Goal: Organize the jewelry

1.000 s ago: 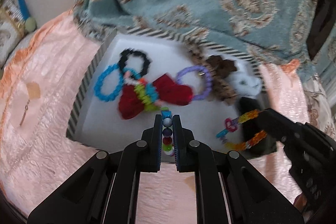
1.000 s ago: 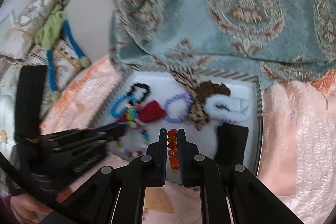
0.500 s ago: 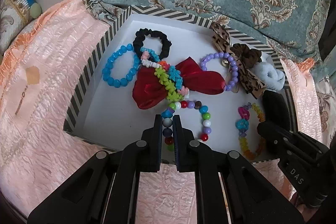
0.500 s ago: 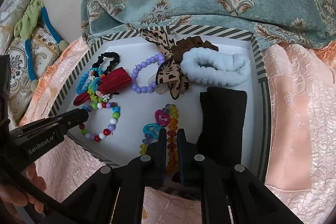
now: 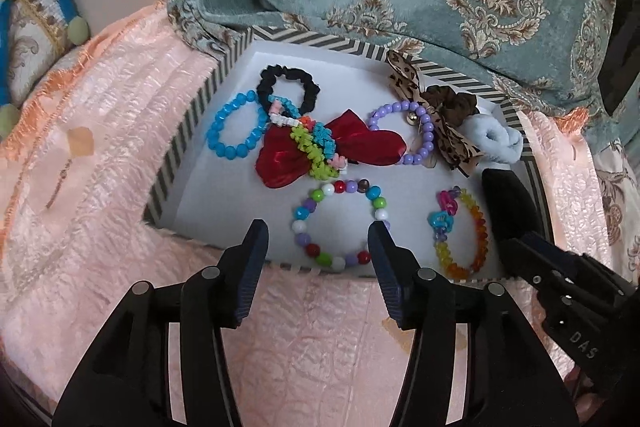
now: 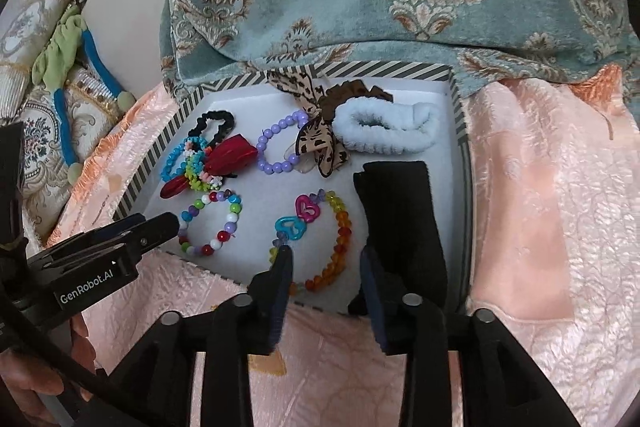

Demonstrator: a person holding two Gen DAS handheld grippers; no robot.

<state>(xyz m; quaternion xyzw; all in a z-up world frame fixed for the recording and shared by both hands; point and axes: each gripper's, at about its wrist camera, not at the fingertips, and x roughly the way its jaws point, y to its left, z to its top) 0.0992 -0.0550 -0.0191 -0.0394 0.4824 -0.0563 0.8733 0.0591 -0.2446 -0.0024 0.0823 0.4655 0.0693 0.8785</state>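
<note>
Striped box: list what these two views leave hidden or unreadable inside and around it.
- Striped box, left wrist view: the near right corner is covered by the right gripper.
- Black pad, right wrist view: its near end sits behind the right gripper's fingers.
- Rainbow bracelet, right wrist view: its near left part is behind a finger.
- Red bow: its centre lies under the neon bracelet.

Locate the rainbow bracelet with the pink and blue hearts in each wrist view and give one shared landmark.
Left wrist: rainbow heart bracelet lies lower right in the striped box, beside the black band.
Right wrist: rainbow heart bracelet lies low centre, just ahead of the claw.
Shared landmark: the fluffy white scrunchie.
</note>
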